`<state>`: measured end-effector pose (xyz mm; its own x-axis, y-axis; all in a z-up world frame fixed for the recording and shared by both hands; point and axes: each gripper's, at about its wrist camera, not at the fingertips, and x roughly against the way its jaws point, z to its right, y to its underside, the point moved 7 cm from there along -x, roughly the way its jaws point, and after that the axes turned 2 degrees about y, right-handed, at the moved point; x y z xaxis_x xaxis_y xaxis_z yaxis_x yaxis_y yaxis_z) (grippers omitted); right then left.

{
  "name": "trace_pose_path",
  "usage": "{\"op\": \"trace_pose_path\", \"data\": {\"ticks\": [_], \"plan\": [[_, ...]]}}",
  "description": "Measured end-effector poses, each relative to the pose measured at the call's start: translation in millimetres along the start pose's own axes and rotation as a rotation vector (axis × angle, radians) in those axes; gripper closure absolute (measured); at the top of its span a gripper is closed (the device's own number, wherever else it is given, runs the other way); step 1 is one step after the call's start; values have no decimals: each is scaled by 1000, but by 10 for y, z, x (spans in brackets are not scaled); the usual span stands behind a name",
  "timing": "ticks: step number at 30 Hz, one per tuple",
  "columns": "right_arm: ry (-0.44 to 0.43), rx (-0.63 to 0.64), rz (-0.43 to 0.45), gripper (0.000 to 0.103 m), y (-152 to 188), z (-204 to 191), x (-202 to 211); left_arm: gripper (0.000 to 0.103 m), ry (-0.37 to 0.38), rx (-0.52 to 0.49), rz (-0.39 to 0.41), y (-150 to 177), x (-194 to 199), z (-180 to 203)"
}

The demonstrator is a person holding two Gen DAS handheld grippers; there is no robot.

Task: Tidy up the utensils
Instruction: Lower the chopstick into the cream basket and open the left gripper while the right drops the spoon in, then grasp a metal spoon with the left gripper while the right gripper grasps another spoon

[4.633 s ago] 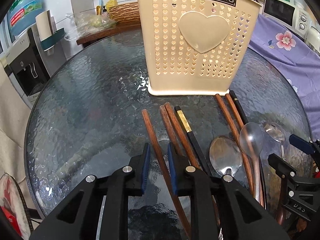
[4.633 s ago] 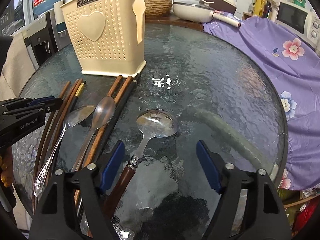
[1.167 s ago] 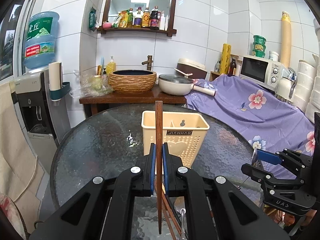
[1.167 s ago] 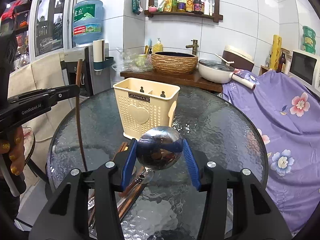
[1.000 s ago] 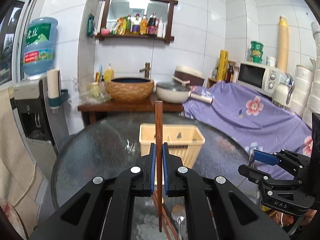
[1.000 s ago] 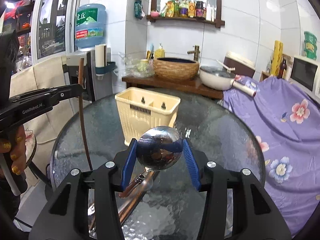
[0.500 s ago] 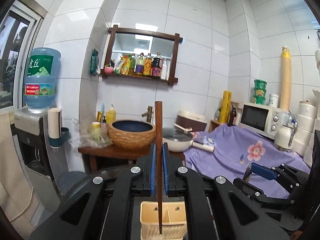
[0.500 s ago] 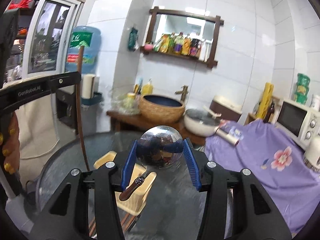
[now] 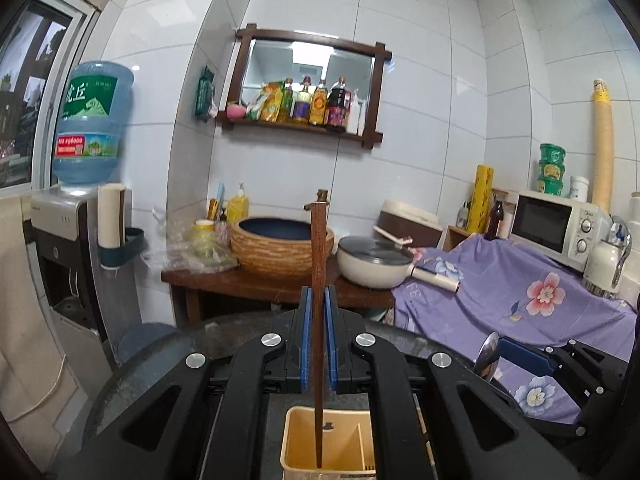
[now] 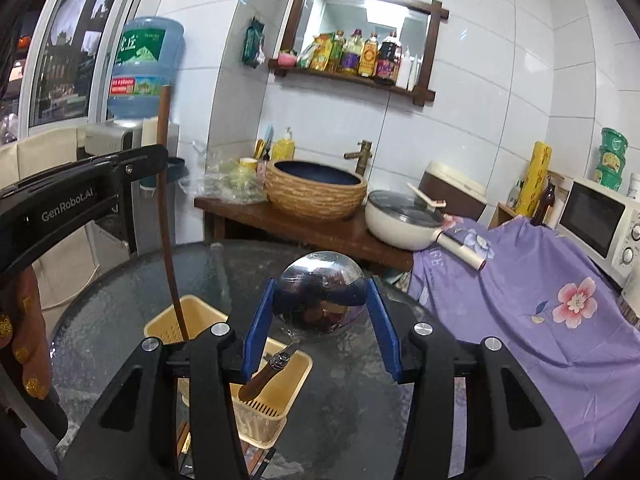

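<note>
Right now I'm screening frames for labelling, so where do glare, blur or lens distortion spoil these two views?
Left wrist view: wall tiles bow from fisheye, corners vignette black; the chopstick and holder stay sharp. Right wrist view: the same bowing curves the chopstick; the ladle bowl mirrors the room, with little glare; the window is bright.

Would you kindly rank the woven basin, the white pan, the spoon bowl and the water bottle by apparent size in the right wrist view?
1. Spoon bowl and woven basin: alike; the spoon is nearest the camera, so unranked.
2. White pan and water bottle: too alike to separate.
</note>
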<state>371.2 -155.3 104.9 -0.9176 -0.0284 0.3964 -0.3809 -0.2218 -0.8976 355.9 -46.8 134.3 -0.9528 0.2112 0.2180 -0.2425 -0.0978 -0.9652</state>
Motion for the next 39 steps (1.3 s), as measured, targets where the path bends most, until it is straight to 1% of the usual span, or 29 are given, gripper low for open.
{"op": "trace_pose_path", "data": {"ticks": [7,15,23,28,31,33,34,35,36,37,38,39], "plan": [[-19,10,-52,56,333,-116,-228,97,15,30,-103,359,-206,-78],[-27,11,-84,56,513,-141,-355,97,22,26,-168,609,-313,-81],[-28,18,-84,56,556,-149,-378,97,25,15,-211,790,-388,-79],[-19,28,-81,55,562,-160,-387,97,31,7,-209,798,-383,-58],[-21,23,-72,53,561,-169,-366,96,37,16,-211,793,-384,-59],[-22,18,-65,43,555,-161,-352,96,39,20,-211,783,-380,-67],[-19,17,-56,39,546,-154,-335,95,40,20,-209,772,-370,-68],[-13,17,-46,39,536,-145,-316,93,43,20,-206,757,-361,-84],[-11,16,-42,39,530,-133,-302,88,47,21,-202,742,-342,-88],[-11,13,-35,39,523,-123,-281,78,50,25,-195,722,-319,-93],[-12,8,-30,38,519,-112,-263,71,56,36,-181,686,-271,-100],[-14,0,-22,37,514,-100,-238,58,62,47,-163,653,-227,-105]]}}
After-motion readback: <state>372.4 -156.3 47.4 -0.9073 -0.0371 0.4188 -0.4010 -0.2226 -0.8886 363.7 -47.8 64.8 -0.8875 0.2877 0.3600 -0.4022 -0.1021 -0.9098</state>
